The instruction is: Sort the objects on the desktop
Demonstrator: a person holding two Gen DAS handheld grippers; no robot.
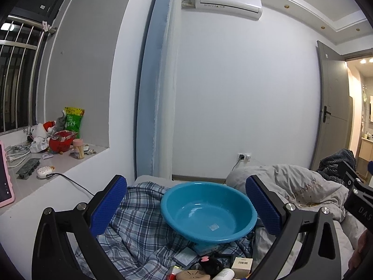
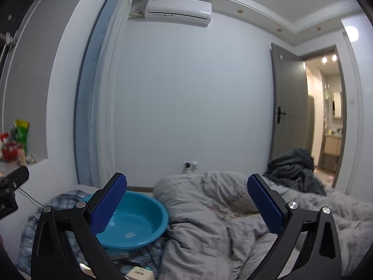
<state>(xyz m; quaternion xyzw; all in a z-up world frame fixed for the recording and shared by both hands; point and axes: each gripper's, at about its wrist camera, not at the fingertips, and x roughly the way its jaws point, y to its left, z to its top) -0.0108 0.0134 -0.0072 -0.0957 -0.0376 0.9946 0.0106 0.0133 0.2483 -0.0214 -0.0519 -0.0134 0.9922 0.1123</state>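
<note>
A blue plastic basin (image 1: 207, 212) sits empty on a blue plaid cloth (image 1: 137, 228), straight ahead of my left gripper (image 1: 186, 203), which stands open with nothing between its blue pads. Below the basin lie several small items: a beige box with a barcode (image 1: 242, 264), a white bottle (image 1: 225, 275), a tan round lid (image 1: 191, 275) and a black thing with a pink bow (image 1: 209, 262). In the right wrist view the basin (image 2: 137, 224) shows behind the left finger of my right gripper (image 2: 186, 204), open over a grey duvet (image 2: 209, 221). A barcode box (image 2: 139, 273) lies at the bottom edge.
A window ledge (image 1: 58, 165) at the left holds snack bags, a pink-lidded jar (image 1: 78, 148), a dark tray and a cable. A pink tablet (image 1: 4, 177) leans at the far left. The duvet (image 1: 291, 186) and a dark blanket (image 2: 293, 170) fill the right; a grey door (image 2: 289, 107) stands ajar.
</note>
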